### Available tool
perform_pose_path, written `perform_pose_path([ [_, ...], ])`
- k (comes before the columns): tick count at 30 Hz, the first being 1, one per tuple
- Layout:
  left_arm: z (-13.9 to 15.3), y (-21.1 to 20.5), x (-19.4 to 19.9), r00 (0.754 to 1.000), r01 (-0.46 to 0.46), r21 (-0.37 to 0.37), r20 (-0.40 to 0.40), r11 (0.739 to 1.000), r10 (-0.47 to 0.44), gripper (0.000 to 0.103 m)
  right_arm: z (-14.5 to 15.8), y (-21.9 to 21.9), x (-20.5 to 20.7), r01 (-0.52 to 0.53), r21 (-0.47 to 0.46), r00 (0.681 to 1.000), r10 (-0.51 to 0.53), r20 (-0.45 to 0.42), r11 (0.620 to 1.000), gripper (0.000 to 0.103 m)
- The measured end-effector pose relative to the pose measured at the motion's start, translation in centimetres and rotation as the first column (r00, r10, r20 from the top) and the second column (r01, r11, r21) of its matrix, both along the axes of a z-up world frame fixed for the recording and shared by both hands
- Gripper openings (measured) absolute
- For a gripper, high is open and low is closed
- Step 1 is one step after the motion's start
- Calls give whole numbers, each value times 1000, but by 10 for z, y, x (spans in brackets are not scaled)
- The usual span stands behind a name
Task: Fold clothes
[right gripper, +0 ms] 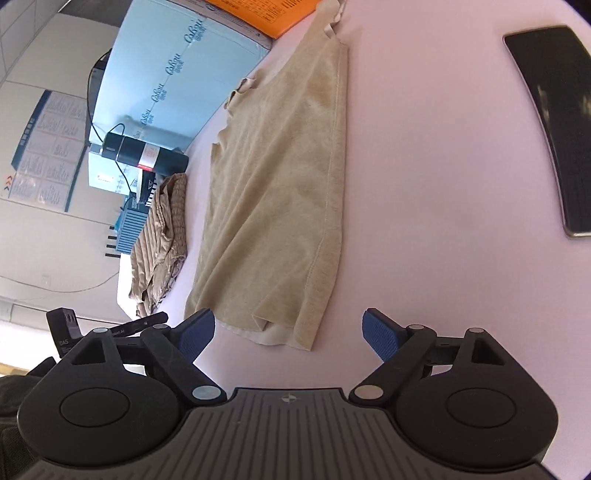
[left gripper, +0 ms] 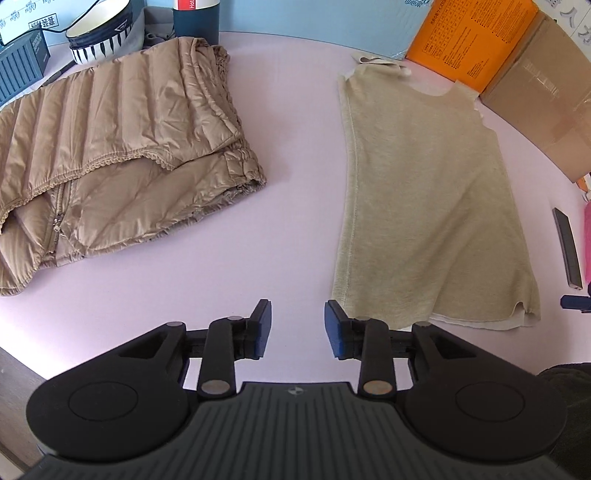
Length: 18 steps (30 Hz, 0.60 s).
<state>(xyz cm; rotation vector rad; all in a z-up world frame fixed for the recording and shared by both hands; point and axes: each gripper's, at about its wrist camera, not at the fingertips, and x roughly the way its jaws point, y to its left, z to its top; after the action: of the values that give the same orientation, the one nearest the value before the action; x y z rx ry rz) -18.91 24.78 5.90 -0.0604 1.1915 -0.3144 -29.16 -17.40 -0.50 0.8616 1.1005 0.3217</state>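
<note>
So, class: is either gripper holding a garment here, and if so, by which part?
Nothing is held. The left gripper and right gripper are both open, just short of the top's hem.

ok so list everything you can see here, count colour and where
beige knit sleeveless top: 1, beige, flat on the table's right half
tan quilted puffer jacket: 1, tan, folded at left
pale pink table: 1, pink, under both garments
striped ceramic bowl: 1, black and white, far left edge
dark teal cylindrical bottle: 1, teal, beside the bowl
orange cardboard box: 1, orange, far right
brown cardboard box: 1, brown, beside it
flat black phone: 1, black, right of the top
left tongs: 1, black, blue pads, open
right tongs: 1, same, open
</note>
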Motion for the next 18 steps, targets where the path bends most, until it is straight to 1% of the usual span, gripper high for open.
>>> perform_pose_path([
  [1, -4, -7, 1, 1000, 12, -2, -1, 1000, -12, 35, -4, 3, 2, -3, -5, 1000, 3, -7, 1000, 86],
  [2, -9, -14, 2, 1000, 27, 1, -3, 1000, -27, 40, -10, 11, 5, -30, -16, 1000, 30, -1, 999, 86],
  [5, -23, -35, 4, 998, 70, 19, -9, 997, -70, 46, -17, 32, 8, -95, -64, 995, 97, 31, 993, 86],
  [7, -30, -44, 3, 997, 83, 31, -8, 996, -83, 47, -15, 44, 9, -93, -104, 992, 101, 72, 990, 86],
  [8, -32, -48, 2, 996, 87, 34, -1, 996, -87, 52, -14, 47, 9, -85, -119, 992, 96, 86, 989, 82],
  [10, -34, -53, 1, 995, 90, 40, 25, 995, -92, 56, -15, 52, 11, -68, -155, 990, 86, 113, 986, 55],
  [11, -34, -55, 1, 995, 92, 51, 35, 994, -94, 55, -17, 53, 12, -67, -171, 990, 87, 111, 983, 18],
  [12, -34, -57, 1, 994, 95, 64, 42, 993, -98, 54, -22, 50, 13, -51, -148, 994, 65, 90, 988, 4],
  [13, -34, -59, 0, 993, 101, 80, 48, 992, -105, 51, -27, 47, 14, -34, -124, 997, 43, 69, 992, 4],
  [14, -34, -61, 0, 992, 107, 95, 52, 990, -112, 45, -32, 44, 14, -17, -101, 999, 21, 47, 995, 4],
  [16, -34, -59, 2, 990, 123, 101, 53, 987, -129, 43, -32, 38, 12, 19, -26, 999, -18, 39, 999, 4],
  [18, -34, -56, 3, 991, 119, 94, 46, 988, -124, 43, -26, 28, 7, 54, 55, 997, -57, 52, 997, 4],
])
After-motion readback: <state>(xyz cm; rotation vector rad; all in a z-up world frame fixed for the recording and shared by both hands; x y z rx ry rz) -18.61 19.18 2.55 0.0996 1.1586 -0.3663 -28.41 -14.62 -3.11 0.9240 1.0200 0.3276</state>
